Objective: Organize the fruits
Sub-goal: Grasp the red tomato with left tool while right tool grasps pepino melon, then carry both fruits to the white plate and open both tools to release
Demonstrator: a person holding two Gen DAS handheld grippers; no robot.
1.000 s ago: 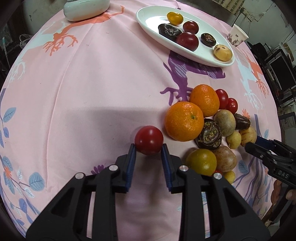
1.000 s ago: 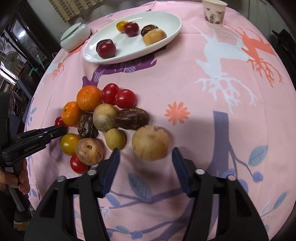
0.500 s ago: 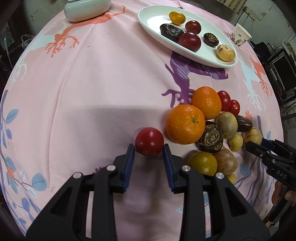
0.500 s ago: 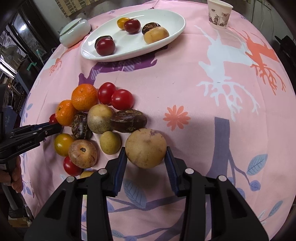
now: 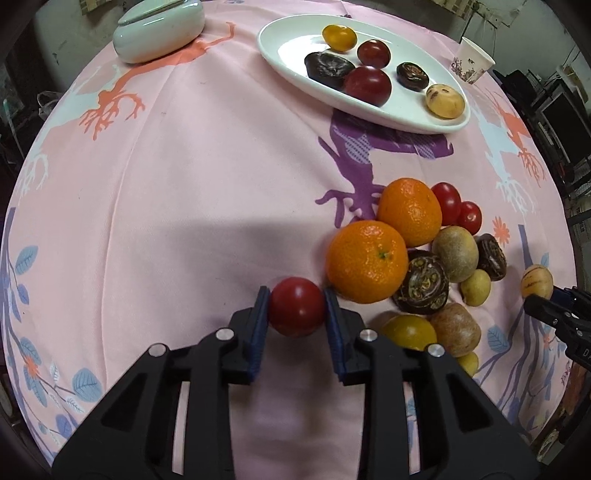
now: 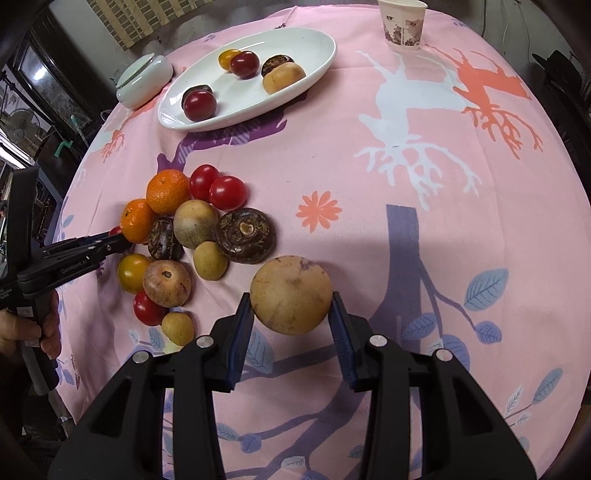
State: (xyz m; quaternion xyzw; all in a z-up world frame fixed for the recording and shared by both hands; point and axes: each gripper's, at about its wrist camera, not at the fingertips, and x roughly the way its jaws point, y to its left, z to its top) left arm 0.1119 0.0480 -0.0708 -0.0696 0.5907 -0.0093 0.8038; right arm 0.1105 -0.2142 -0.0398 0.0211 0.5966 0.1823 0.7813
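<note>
We are working at a round table (image 6: 369, 155) dressed in a pink cloth with trees and deer on it. Near the far edge a long white plate (image 6: 314, 62) is waiting, and it is already holding a few fruits: a yellow tomato, two dark red ones, two dark wrinkly ones and a tan one. We think that is where the sorted fruits are going, because the rest are lying in a heap (image 6: 184, 236) on the cloth toward the near left edge, with oranges, red tomatoes, brown round fruits and small yellow ones all touching each other.

Our right gripper (image 6: 291, 317) is squeezing a big tan round fruit (image 6: 291, 294). Its blue pads are pressing on both sides so the fruit cannot roll away. The fruit is sitting just to the right of the heap, toward the near edge, and seems to be lifting off the cloth.

Our left gripper (image 5: 295, 310) is closing on a small red tomato (image 5: 296, 305), with its jaws narrow and touching each side. The tomato is just beside the big orange (image 5: 365, 260), at the left of the heap. We are pinching softly, we think, since a tomato is squishy.

A paper cup (image 6: 402, 24) and a pale lidded dish (image 6: 144, 79) are staying out of the way at the far edge.
</note>
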